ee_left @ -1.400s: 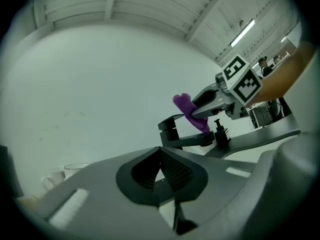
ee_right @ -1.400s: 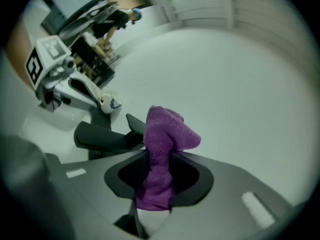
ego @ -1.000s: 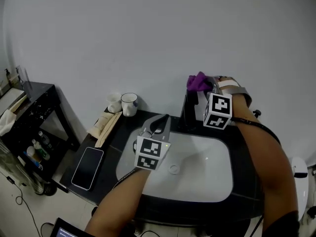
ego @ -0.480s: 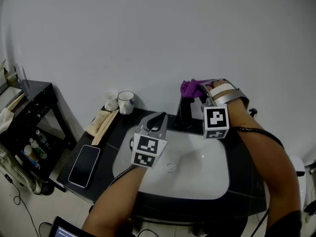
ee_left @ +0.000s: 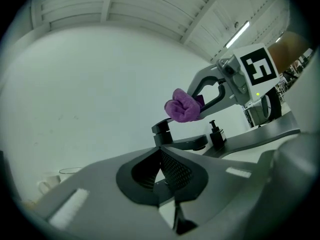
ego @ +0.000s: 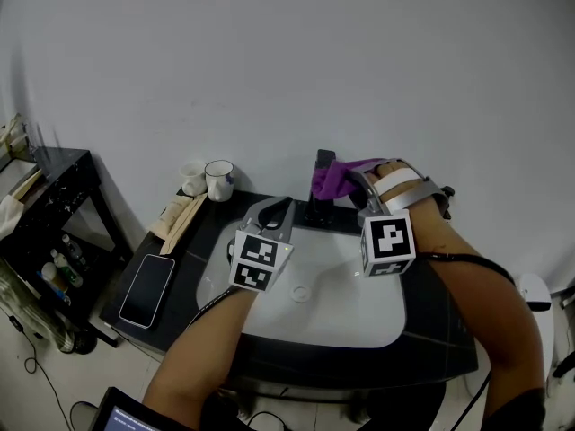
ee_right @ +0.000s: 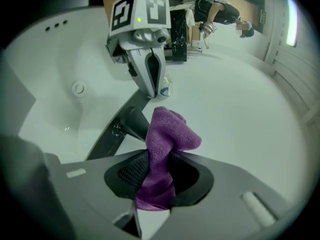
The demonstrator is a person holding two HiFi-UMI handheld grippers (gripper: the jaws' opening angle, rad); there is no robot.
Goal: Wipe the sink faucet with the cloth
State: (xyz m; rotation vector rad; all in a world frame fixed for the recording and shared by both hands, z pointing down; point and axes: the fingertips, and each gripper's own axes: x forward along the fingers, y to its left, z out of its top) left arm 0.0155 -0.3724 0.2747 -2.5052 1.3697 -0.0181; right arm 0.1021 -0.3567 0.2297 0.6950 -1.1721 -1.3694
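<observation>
I have the cloth (ego: 335, 179) clenched in my right claw (ego: 349, 180), the upright faucet (ego: 321, 191) just to its left (left claw (ego: 273, 215) closed on nothing).

A washroom corner inside a larger hall-like room. A white sink (ego: 337, 308) sits in a dark worktop (ego: 436, 335) against a plain white wall (ego: 269, 61), with a black faucet (ego: 320, 201) just beyond the left tool (ego: 272, 210). Left of that tool are 2 cups (ego: 218, 180), a phone (ego: 146, 278) and a black shelf rack (ego: 56, 206) holding bottles (ego: 68, 255). Above that tool, a ribbed ceiling (ee_left: 125, 4) carries strip lights (ee_left: 239, 34).
</observation>
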